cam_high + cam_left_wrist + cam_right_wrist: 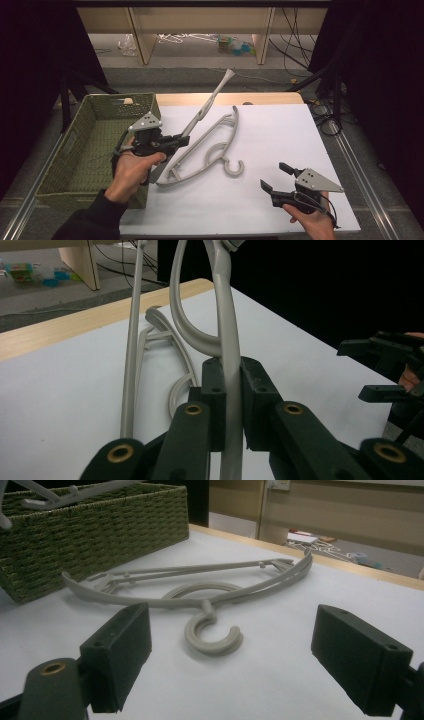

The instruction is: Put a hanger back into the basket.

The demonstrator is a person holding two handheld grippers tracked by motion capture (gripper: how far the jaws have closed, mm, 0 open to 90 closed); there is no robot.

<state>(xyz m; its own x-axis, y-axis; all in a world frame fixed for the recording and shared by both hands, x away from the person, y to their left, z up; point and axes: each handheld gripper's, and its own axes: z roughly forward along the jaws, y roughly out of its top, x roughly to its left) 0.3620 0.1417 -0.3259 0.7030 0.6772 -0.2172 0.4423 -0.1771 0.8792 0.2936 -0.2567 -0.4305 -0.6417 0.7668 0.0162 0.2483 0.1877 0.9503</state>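
Clamping a grey plastic hanger (205,107) on its thin arm, the left gripper (182,140) holds it tilted above the counter (280,130), beside the basket (95,145); light, stiff, smooth, probably slippery. A second hanger (205,150) lies flat; the right gripper (272,177) gapes empty.

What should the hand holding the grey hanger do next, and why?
Probably swing it left over the green woven basket and let go. The left hand-held gripper is clamped on a grey plastic hanger, lifted and tilted above the white table, right beside the basket.
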